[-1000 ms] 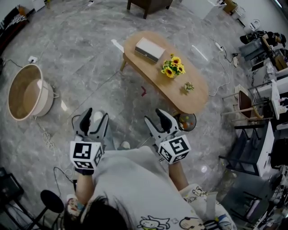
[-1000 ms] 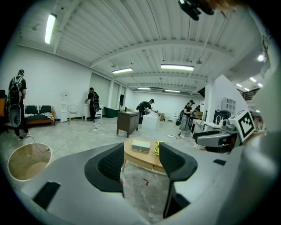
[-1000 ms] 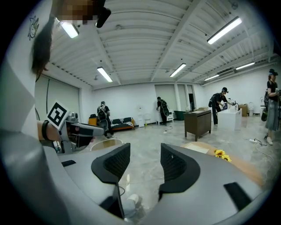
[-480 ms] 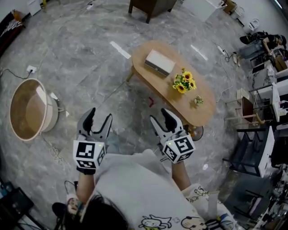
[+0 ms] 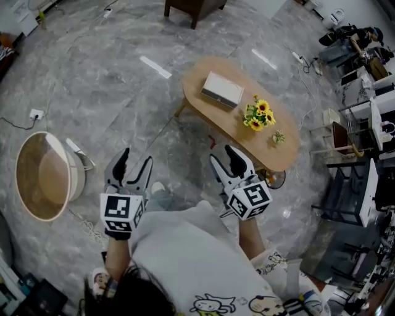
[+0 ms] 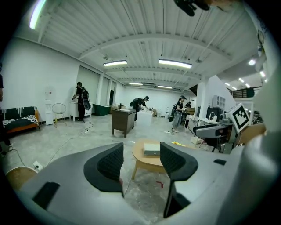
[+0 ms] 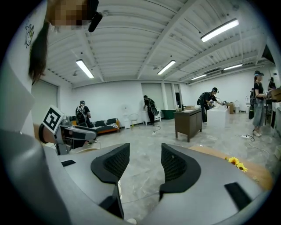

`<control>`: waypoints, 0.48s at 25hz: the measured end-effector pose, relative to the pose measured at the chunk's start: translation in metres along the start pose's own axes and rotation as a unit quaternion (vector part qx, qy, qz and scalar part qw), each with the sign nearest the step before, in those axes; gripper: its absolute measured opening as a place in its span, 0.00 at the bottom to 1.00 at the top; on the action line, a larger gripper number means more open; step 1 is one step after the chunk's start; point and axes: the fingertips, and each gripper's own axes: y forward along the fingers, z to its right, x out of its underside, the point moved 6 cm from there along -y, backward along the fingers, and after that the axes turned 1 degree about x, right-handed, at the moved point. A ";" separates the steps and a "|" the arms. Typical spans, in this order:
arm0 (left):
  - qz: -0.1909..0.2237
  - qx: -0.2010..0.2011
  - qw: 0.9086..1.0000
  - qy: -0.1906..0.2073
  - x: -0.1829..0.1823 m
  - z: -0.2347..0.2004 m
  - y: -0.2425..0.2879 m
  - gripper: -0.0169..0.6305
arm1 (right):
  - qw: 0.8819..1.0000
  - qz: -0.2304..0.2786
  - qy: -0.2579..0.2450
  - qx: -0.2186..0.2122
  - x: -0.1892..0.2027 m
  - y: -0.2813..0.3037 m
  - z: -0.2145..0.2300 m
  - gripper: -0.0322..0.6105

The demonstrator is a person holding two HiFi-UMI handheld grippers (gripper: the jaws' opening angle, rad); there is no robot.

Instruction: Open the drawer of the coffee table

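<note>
The oval wooden coffee table (image 5: 237,126) stands on the grey stone floor ahead of me, and no drawer front shows in any view. A flat white box (image 5: 222,89), a bunch of sunflowers (image 5: 259,115) and a small plant (image 5: 279,137) lie on its top. My left gripper (image 5: 134,162) is held open in the air, well short of the table. My right gripper (image 5: 223,155) is also open and empty, near the table's near side. The left gripper view looks at the table (image 6: 145,161) and box (image 6: 152,150) between the open left gripper (image 6: 141,160). The right gripper (image 7: 145,160) sees sunflowers (image 7: 235,162) at right.
A round wooden tub (image 5: 43,176) sits on the floor at left with cables near it. A dark cabinet (image 5: 191,6) stands beyond the table. Chairs and shelving (image 5: 352,148) crowd the right side. A round object (image 5: 276,179) lies by the table's near end. Several people stand far off.
The head view has shifted: the table now lies slightly farther right and the tub lower and farther left. Both grippers stay open in front of the body.
</note>
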 end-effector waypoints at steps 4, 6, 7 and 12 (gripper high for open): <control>-0.007 0.014 1.000 0.002 0.000 -0.018 0.005 0.39 | 1.000 -0.005 0.007 0.016 0.000 0.013 -0.006 0.35; -0.012 0.021 1.000 0.001 0.003 -0.024 0.005 0.39 | 1.000 -0.009 0.011 0.023 0.003 0.016 -0.011 0.35; -0.015 0.025 1.000 0.000 0.005 -0.025 0.005 0.39 | 1.000 -0.012 0.014 0.025 0.005 0.017 -0.013 0.35; -0.029 0.037 0.999 -0.007 0.014 -0.029 0.013 0.39 | 0.999 -0.025 0.023 0.038 0.012 0.019 -0.013 0.35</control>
